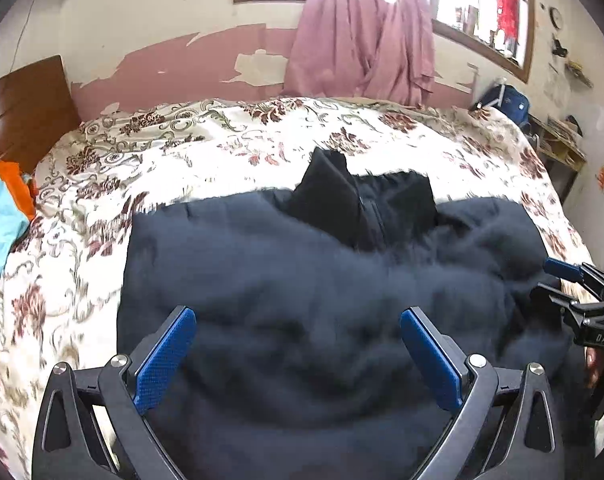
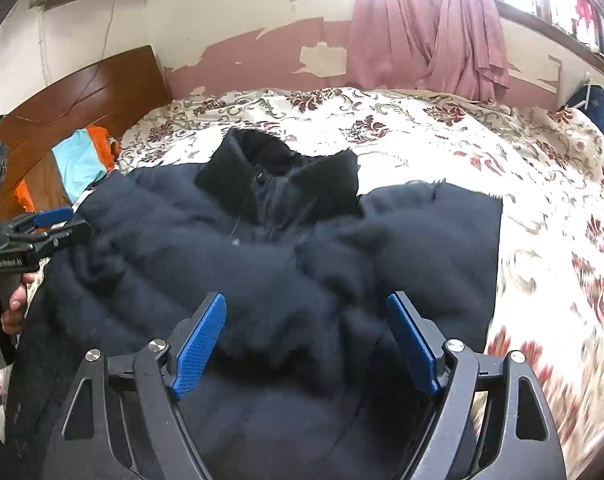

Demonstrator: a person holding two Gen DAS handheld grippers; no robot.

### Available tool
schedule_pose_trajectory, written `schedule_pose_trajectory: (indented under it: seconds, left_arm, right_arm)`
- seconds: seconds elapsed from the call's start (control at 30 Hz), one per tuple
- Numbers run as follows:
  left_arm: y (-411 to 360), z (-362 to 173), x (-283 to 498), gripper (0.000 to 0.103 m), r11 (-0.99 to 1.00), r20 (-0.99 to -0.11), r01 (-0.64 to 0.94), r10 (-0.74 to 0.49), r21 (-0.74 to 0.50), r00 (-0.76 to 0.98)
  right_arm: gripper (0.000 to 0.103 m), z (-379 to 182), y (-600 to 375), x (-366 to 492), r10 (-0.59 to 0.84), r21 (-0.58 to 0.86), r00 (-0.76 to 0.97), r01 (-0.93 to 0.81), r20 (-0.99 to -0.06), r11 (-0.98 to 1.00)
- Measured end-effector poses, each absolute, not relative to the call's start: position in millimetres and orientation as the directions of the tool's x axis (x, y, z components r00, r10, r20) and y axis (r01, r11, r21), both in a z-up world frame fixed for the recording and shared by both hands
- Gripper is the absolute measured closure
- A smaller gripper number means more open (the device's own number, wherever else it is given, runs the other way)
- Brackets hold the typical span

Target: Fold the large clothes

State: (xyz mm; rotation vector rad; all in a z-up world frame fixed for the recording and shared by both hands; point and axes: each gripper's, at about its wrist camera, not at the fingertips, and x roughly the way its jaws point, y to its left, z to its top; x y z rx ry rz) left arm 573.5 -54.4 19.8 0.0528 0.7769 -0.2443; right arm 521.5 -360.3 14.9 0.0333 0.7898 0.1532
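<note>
A large dark navy padded jacket (image 1: 322, 280) lies front up on the floral bed, its black collar (image 1: 358, 200) pointing away from me. It also shows in the right wrist view (image 2: 302, 264), collar (image 2: 278, 176) at the far end. My left gripper (image 1: 298, 320) is open and empty, hovering over the jacket's lower left part. My right gripper (image 2: 306, 316) is open and empty over the lower right part. The right gripper shows at the right edge of the left wrist view (image 1: 558, 280). The left gripper shows at the left edge of the right wrist view (image 2: 66, 220).
The bed has a cream floral cover (image 1: 206, 148). A wooden headboard (image 2: 86, 92) stands at the left with orange and light blue cloth (image 2: 86, 156) beside it. Pink curtains (image 1: 362, 32) hang on the far wall. A blue bag (image 1: 506, 100) and a shelf sit at the far right.
</note>
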Motion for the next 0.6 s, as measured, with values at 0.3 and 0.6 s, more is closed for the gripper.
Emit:
schedule_pose_trajectory:
  seconds: [0.3,0.6]
  left_arm:
    - [-96.6,31.1,707.3,0.000,0.982,-0.733,0.190,-0.126,0.004,0.668]
    - [-129.3,7.1,777.3,0.014,0.984,-0.742,0.179,-0.109,0.015,0.662]
  right_arm:
    - [0.025,25.9,-388.4,660.1,0.088,0.147,0.681,0.029,-0.727,0.989]
    - [0.062,-10.5,-361.7,738.6,0.109,0.197,0.631,0.071,-0.768,0.978]
